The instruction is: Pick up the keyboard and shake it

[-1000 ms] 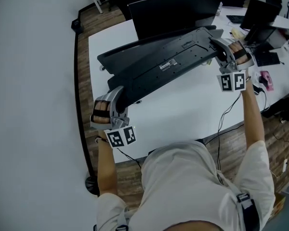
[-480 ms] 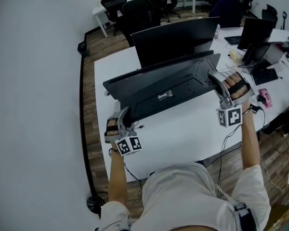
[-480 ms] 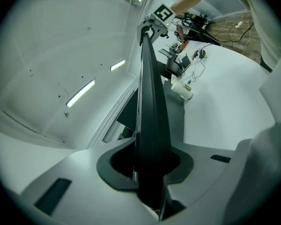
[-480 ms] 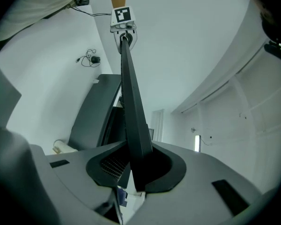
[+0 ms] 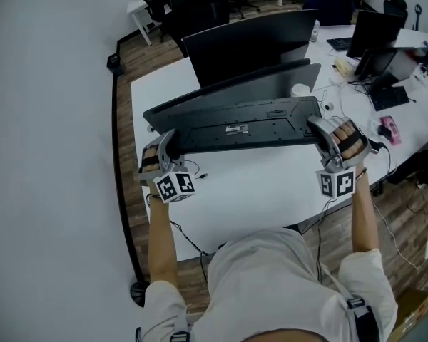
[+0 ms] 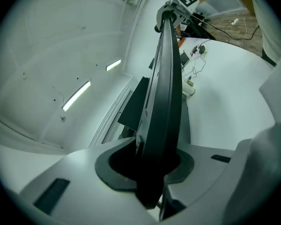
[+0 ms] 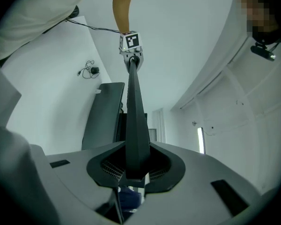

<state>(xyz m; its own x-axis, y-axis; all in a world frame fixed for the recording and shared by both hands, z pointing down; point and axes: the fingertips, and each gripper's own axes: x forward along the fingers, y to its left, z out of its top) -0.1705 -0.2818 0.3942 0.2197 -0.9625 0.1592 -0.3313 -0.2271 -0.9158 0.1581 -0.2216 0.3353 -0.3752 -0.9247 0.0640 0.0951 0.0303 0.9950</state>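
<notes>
The keyboard (image 5: pixel 242 128) is held up between both tongs.
The left tongs (image 5: pixel 168 147) clamp one end; the right tongs (image 5: pixel 318 128), jaws closing, pinch the other end, above the tabletop (image 5: pixel 257 187).

A white table (image 5: pixel 271 191) is seen standing on a wooden floor (image 5: pixel 137 219). Towards its far edge a dark monitor (image 5: pixel 250 41) is stood, and just in front of it a long dark grey slab (image 5: pixel 228 95) is laid along the tabletop; whether it lies quite flat cannot be told. A small white round object (image 5: pixel 299 90) is set near the slab's right end. A small dark cable piece (image 5: pixel 198 177) is left on the bare top near the front left. On the adjoining tabletop to the right, a second monitor (image 5: pixel 371 34), a dark flat pad (image 5: pixel 386 97) and a small pink object (image 5: pixel 389 128) are placed.
</notes>
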